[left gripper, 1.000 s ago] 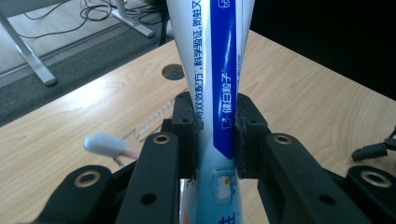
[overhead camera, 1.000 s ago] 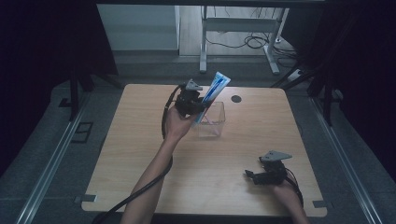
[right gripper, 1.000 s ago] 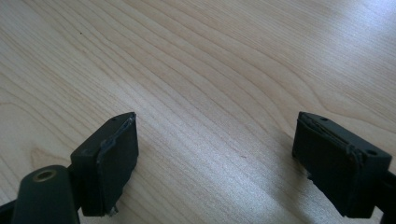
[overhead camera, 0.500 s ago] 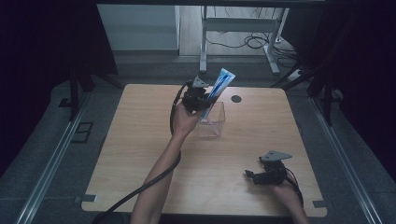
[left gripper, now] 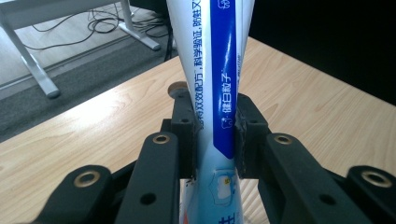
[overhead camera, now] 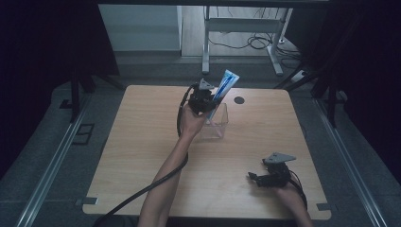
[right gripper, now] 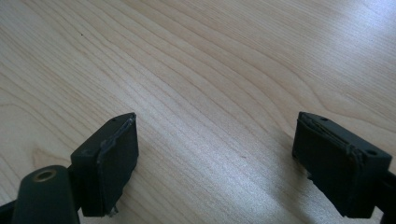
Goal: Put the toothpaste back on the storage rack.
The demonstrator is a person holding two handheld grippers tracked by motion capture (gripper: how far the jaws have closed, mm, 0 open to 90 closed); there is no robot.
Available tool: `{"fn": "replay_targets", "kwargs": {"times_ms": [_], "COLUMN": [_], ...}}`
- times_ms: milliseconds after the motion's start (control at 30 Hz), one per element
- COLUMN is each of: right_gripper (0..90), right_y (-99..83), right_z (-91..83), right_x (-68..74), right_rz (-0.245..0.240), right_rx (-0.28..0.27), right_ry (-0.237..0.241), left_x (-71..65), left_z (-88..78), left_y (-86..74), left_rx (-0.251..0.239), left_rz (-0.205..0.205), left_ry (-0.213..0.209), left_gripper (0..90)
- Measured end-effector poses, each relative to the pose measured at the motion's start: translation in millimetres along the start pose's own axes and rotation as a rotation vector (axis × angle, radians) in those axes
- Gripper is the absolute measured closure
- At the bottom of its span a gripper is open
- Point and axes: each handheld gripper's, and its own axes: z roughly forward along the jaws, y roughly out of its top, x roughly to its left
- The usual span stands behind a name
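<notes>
My left gripper (overhead camera: 208,100) is shut on a blue and white toothpaste tube (overhead camera: 223,88), held tilted with its flat end up and to the right, over the left side of a clear plastic box (overhead camera: 217,124) at the table's middle back. In the left gripper view both pads squeeze the tube (left gripper: 215,79) at its waist, and the gripper (left gripper: 215,135) points over the table toward its far edge. My right gripper (overhead camera: 253,178) rests low at the front right of the table. Its jaws stand wide apart over bare wood in the right gripper view (right gripper: 215,163).
A small dark round spot (overhead camera: 239,100) lies on the wooden table (overhead camera: 142,142) behind the box. Beyond the far edge are a white desk frame (overhead camera: 241,28) and cables on the floor. Metal rails run along both sides of the table.
My left gripper has carried the tube a little to the right and down, closer over the clear box. The right gripper has stayed where it was.
</notes>
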Motion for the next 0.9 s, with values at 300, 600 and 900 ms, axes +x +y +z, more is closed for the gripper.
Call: {"fn": "replay_targets", "kwargs": {"times_ms": [300,600,900], "right_gripper": [14.3,14.3,14.3], "right_y": [-0.1,-0.1,-0.1], "right_z": [0.2,0.2,0.2], "right_x": [0.0,0.1,0.1], "right_rz": [-0.008,-0.007,-0.008], "right_rx": [0.002,0.002,0.001], "right_ry": [0.000,0.000,0.000], "left_x": [-3.9,-4.6,-8.4], "left_z": [7.8,13.0,17.3], "left_y": [-13.0,-24.1,-29.8], "left_rx": [0.019,0.054,0.082], "left_rz": [0.013,0.019,0.035], "left_ry": [0.016,0.028,0.034], "left_gripper": [73.5,73.0,72.3]}}
